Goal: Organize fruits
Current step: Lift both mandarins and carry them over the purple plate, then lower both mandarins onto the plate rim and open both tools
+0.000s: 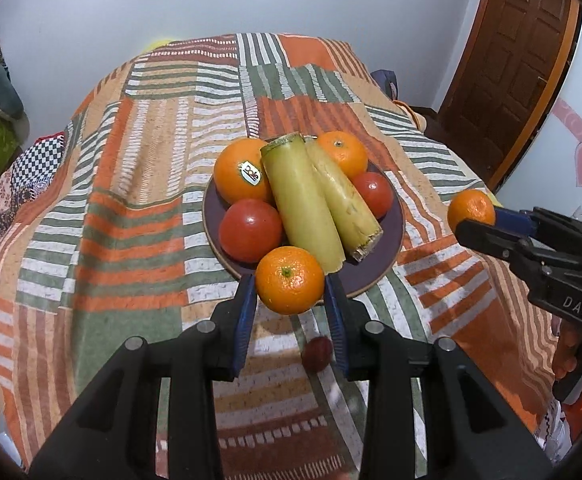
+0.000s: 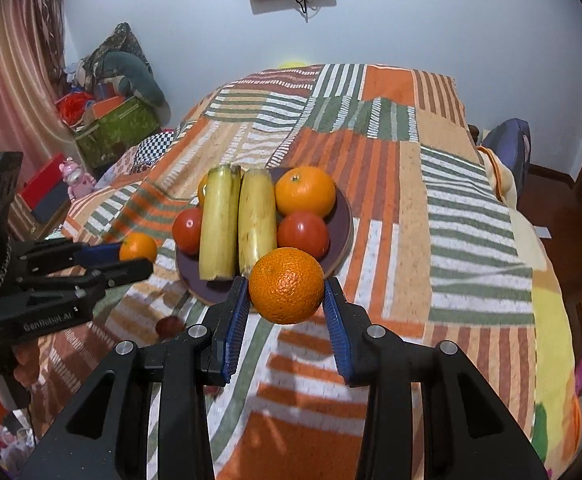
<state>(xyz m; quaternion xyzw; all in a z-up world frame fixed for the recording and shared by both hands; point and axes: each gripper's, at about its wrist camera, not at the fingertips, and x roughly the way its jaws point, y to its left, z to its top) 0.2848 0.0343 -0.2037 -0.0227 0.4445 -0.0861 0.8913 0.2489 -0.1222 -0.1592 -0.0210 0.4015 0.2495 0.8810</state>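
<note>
Gripping a small round orange mandarin (image 1: 290, 280) between its blue ribbed pads (image 1: 244, 320), the left gripper (image 1: 291, 300) stands only partly open, its jaws closed to the width of the fruit and pressing it on both sides. The right gripper (image 2: 287, 300) is in the same state: narrowly parted, with a second dimpled orange mandarin (image 2: 286, 285) clamped between its blue pads (image 2: 335, 320). Both fruits are clear of the striped orange, green and white patchwork bedspread (image 1: 131, 200) below.

Just beyond the tips of both grippers lies a dark purple round plate (image 1: 391, 224) with a pale rim. On it, ahead of the left gripper, rest two pale yellow-green cut cane-like stalks (image 1: 303, 200) side by side, flanked by two red tomatoes (image 1: 250, 229), a large orange with a white sticker (image 1: 239, 172) and another orange (image 1: 342, 152) at the far side.

Under the left gripper, nearer than the plate, a small dark red round fruit (image 1: 317, 354) lies on the bedspread, blurred. From the left wrist camera the right gripper shows off to the right, well apart, and the person's hand (image 1: 571, 356) shows around its handle.
</note>
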